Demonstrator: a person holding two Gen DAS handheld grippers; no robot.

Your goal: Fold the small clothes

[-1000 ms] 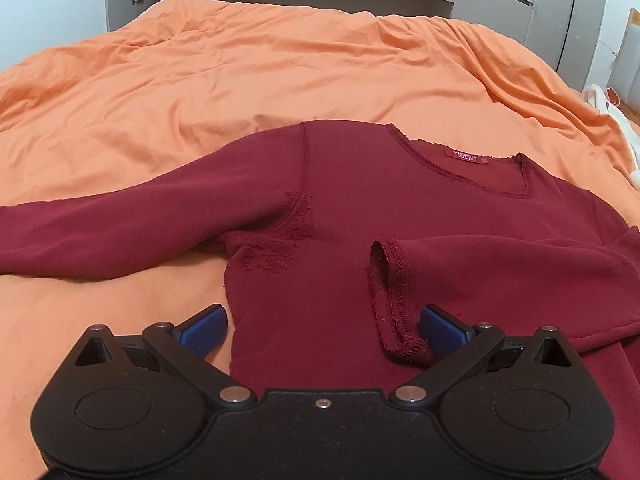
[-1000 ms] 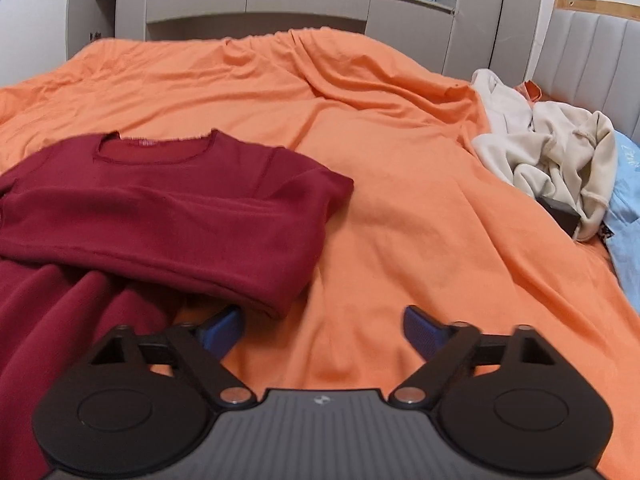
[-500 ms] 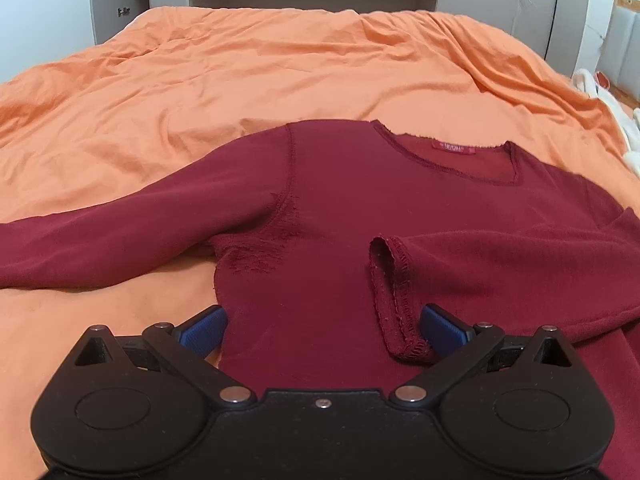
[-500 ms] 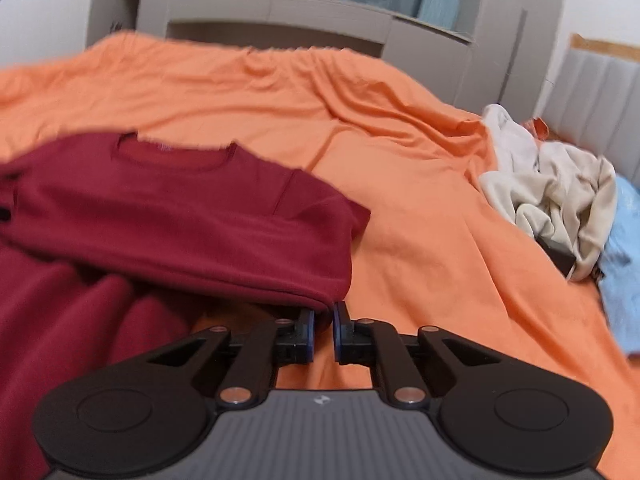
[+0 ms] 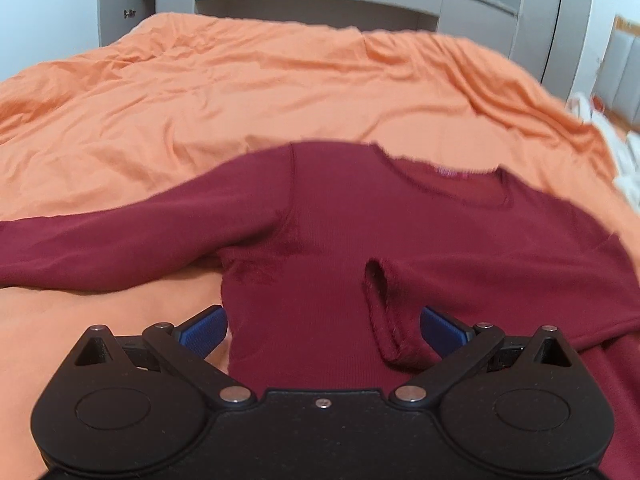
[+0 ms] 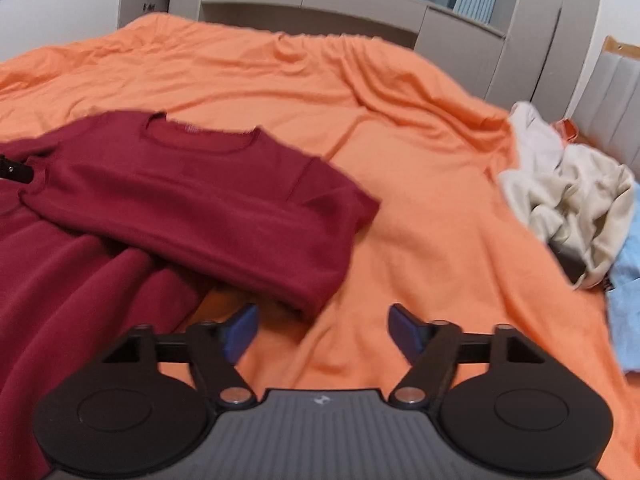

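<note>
right tongs (image 6: 320,332) have just been opened off the folded sleeve edge; nothing is held. left tongs (image 5: 322,330) are spread, empty, over the maroon top (image 5: 360,240) laid on the bed (image 5: 240,100); its other sleeve remains unfolded.

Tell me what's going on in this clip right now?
A person with a gripper in each hand is folding a dark red long-sleeved knit top on an orange bedsheet. One sleeve already lies folded across the chest; the other sleeve stretches out flat. The right gripper has just been opening, with nothing between its fingers, near the folded edge. The left gripper is open over the top's body. A pile of cream clothes waits nearby.
</note>
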